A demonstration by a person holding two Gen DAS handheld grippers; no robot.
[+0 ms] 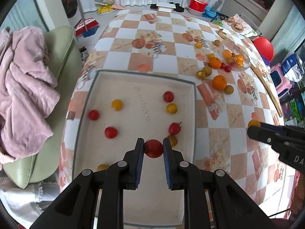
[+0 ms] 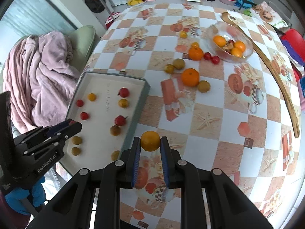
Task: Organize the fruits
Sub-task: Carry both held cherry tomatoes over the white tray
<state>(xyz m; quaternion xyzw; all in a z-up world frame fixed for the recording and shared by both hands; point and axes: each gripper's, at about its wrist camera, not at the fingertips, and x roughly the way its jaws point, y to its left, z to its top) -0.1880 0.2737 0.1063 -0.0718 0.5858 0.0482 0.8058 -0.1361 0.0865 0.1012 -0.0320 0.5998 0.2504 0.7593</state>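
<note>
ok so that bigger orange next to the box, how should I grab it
Take the orange across its round middle, coming straight down from above. A greenish fruit touches its near right side, so set the fingers on the open left and far sides.

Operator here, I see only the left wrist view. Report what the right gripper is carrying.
Observer: The right gripper is shut on a yellow-orange fruit, above the tablecloth just outside the tray.
Operator: Give me the near tray corner hidden under my fingers.
Observer: Three olive-yellow fruits lie there, among them one beside the left gripper.
Operator: Describe the glass bowl.
Observer: The glass bowl holds oranges and something red; a long wooden spoon runs behind it.
</note>
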